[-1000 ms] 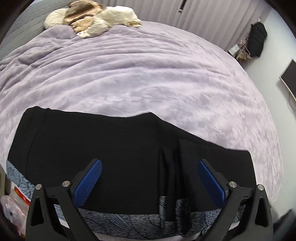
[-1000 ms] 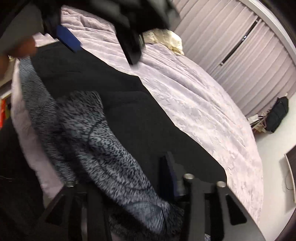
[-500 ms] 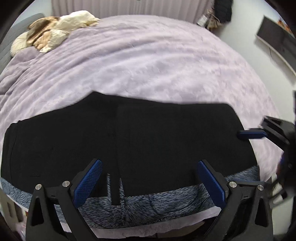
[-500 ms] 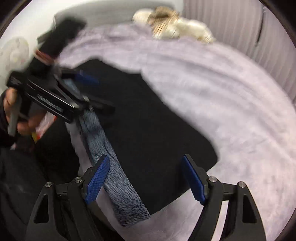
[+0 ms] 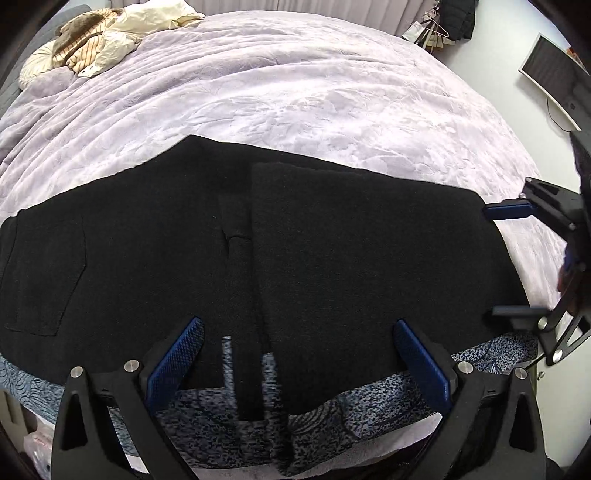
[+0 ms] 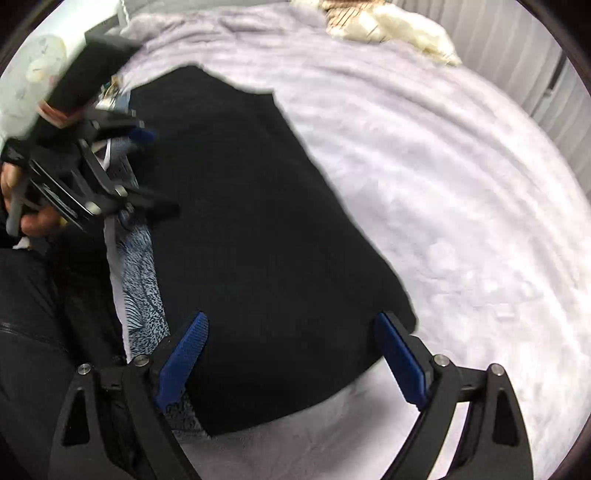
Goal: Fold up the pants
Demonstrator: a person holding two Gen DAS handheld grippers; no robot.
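Left gripper [image 5: 295,360]: nearest my lens, fingers spread wide with nothing between the blue pads; I hover it over the near hem of the pants, so I judge it free for a fresh grip.
Right gripper [image 6: 291,363]: likewise spread and carrying nothing, poised over the far-right end of the black cloth, near the corner. In the left view it shows at the right border [image 5: 532,266], just beside the garment's end.
Grey patterned fabric [image 5: 229,417]: a speckled band showing from under the near edge of the pants, draped over the bed's front. Whether it is a lining of the pants or a separate cloth under them I cannot tell.
Pants [image 5: 258,258]: black, lying flat across the near edge of the bed, spread crosswise to my left camera. One panel overlaps the other along a seam near the middle, so I take it a lengthwise fold is already laid, with legs stacked.
Next move, my judgement: each gripper sits toward its own end, which suits pinching one end and carrying it over to the other. The cloth looks thick and soft, and the layers could slide apart if I pinch only the top one.
Bedspread [image 5: 295,92]: pale lilac, wrinkled, giving a broad soft surface beyond the pants.
Heap of clothes [image 5: 110,33]: cream and striped pieces at the far head of the bed, well apart from my work.
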